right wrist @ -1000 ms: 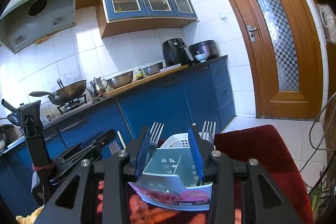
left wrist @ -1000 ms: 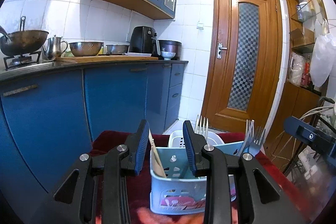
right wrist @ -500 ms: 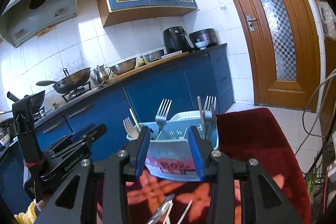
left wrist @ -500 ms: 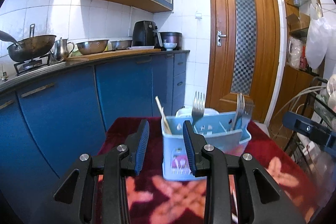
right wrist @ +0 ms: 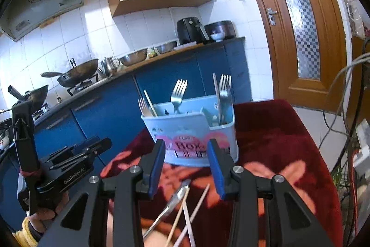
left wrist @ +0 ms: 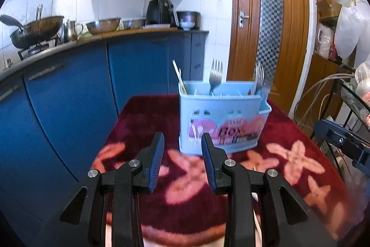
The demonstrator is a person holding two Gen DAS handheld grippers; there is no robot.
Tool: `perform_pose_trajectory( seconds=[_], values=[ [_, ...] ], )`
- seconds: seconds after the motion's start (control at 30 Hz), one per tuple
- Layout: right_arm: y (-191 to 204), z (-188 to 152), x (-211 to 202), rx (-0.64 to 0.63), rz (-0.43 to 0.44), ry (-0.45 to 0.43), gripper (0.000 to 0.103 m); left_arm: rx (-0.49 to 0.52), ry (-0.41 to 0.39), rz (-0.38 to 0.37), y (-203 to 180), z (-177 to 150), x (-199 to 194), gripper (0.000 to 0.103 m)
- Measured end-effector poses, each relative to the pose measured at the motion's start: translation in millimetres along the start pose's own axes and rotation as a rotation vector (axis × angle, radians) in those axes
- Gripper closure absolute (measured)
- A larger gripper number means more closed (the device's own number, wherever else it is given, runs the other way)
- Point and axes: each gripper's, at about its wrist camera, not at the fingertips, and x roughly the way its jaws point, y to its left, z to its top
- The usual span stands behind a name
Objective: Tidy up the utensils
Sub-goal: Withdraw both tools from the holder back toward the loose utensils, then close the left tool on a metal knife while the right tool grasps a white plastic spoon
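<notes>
"GenRobot.AI" on left gripper (right wrist: 92, 149) (caddy (right wrist: 192, 131) lettering blurred)

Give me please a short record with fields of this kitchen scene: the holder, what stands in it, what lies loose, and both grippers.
holder: light blue plastic utensil caddy, upright on dark red flowered cloth
inside: metal forks and pale chopsticks, standing
loose: one metal utensil and pale chopsticks on the cloth in front of the caddy
left hand-held gripper: open, empty
right hand-held gripper: open, empty, above the loose items
</notes>
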Motion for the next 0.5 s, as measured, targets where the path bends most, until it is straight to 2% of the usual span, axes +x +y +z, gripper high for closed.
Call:
perform_pose_trajectory(
  seconds=[0.13,0.5],
  values=[
    [-4,-12,0,0.009,-0.018,0.033,0.062,0.008,0.049,-0.011,-2,-11,9,0.069],
    [-21,-51,11,0.027,-0.071,0.159,0.062,0.009,0.226,-0.1,-17,-40,43,0.069]
  ],
)
